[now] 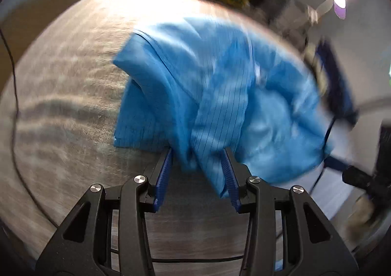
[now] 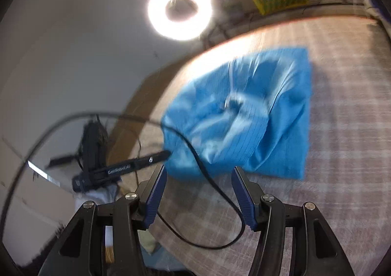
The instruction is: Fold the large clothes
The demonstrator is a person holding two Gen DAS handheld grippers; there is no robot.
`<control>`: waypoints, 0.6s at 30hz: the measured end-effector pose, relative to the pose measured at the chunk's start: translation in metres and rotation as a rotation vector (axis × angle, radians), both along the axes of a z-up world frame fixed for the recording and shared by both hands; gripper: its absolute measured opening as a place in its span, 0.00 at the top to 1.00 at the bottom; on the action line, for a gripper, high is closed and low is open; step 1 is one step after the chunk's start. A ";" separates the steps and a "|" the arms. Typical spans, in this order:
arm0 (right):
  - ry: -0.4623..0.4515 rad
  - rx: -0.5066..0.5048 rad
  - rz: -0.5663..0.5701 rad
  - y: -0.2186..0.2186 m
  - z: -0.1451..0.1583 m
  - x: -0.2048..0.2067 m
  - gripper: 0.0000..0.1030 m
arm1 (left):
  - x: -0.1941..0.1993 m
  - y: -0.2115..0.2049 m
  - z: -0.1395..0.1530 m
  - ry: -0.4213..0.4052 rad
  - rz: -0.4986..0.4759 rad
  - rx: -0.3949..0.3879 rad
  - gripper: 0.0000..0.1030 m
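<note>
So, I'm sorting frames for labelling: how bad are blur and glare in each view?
Left wrist view: blue garment and table smeared by motion blur, lamp glare at top. Right wrist view: ring light blows out, garment blurred; fisheye bends the table edge in both.

Garment point(image 1: 220, 95) — bright blue, thin dark pinstripes; table point(image 1: 73, 95) — grey-brown.

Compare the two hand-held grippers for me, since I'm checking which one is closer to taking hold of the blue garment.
The left hand-held gripper has a hanging fold of the blue garment between its open fingers; the right hand-held gripper has none, only a black cable crossing its gap. The right one's jaws stand wider than the left's. Both are open, point at the garment, and have blue ribbed pads.
</note>
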State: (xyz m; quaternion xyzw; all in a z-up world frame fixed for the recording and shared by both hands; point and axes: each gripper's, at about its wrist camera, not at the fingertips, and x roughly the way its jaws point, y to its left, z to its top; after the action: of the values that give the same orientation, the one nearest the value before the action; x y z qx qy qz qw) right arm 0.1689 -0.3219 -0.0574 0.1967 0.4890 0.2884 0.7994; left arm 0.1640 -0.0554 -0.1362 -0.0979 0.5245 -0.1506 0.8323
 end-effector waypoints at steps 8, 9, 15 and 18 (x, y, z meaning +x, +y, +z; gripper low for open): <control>-0.077 0.039 0.100 -0.037 0.011 -0.022 0.47 | -0.019 0.044 0.026 -0.082 0.006 -0.111 0.60; -0.099 0.053 0.079 -0.047 0.016 -0.023 0.42 | -0.016 0.055 0.032 -0.098 0.029 -0.130 0.60; -0.087 0.118 -0.109 -0.103 0.017 0.011 0.39 | 0.039 0.114 0.029 -0.073 0.245 -0.276 0.40; -0.049 0.167 -0.181 -0.118 0.005 0.034 0.37 | 0.066 0.123 0.009 -0.003 0.297 -0.362 0.40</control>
State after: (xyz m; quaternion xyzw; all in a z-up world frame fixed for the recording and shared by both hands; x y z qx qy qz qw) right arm 0.2027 -0.4396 -0.0529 0.2986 0.4241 0.2595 0.8146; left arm 0.2297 0.0673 -0.1270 -0.3215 0.4675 -0.1184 0.8149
